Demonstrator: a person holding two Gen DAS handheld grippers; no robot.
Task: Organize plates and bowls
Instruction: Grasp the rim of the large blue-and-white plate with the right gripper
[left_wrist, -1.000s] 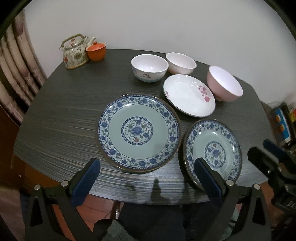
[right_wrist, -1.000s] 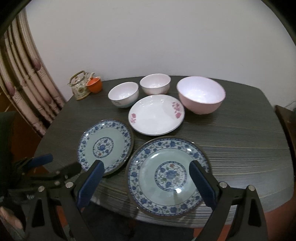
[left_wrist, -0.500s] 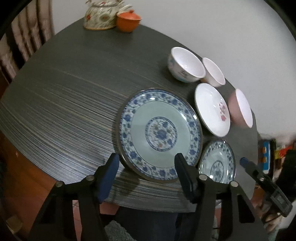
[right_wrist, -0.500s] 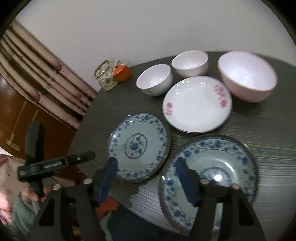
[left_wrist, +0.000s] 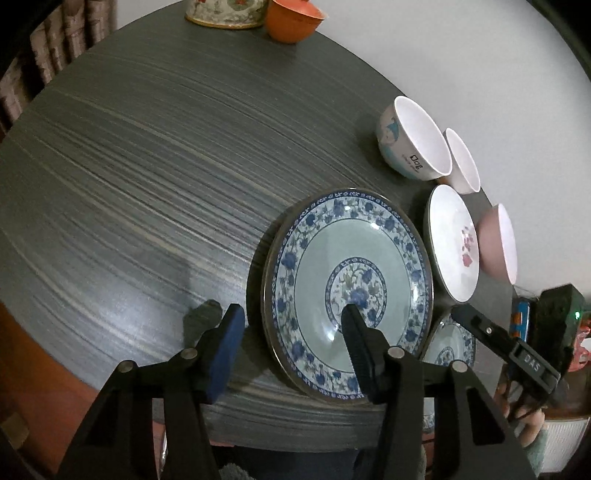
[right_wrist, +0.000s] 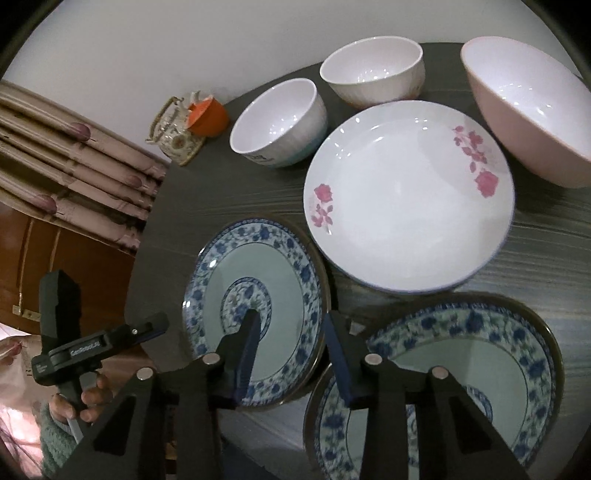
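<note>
A blue-patterned plate lies near the front edge of the dark table. My left gripper straddles its left rim, jaws closing, pads clear of it. My right gripper straddles its right rim, jaws also closing, with no pad visibly pressing. A second blue plate lies just to the right. Behind them are a white plate with pink flowers, a pink bowl, and two white bowls.
A patterned teapot and an orange cup stand at the table's far left. A curtain hangs left of the table. A hand holds the left gripper's handle. The table's left half is bare wood grain.
Both grippers have dropped toward the left blue plate and closed in on its opposite rims. Their jaws have narrowed from wide open, and the left view has rolled.
</note>
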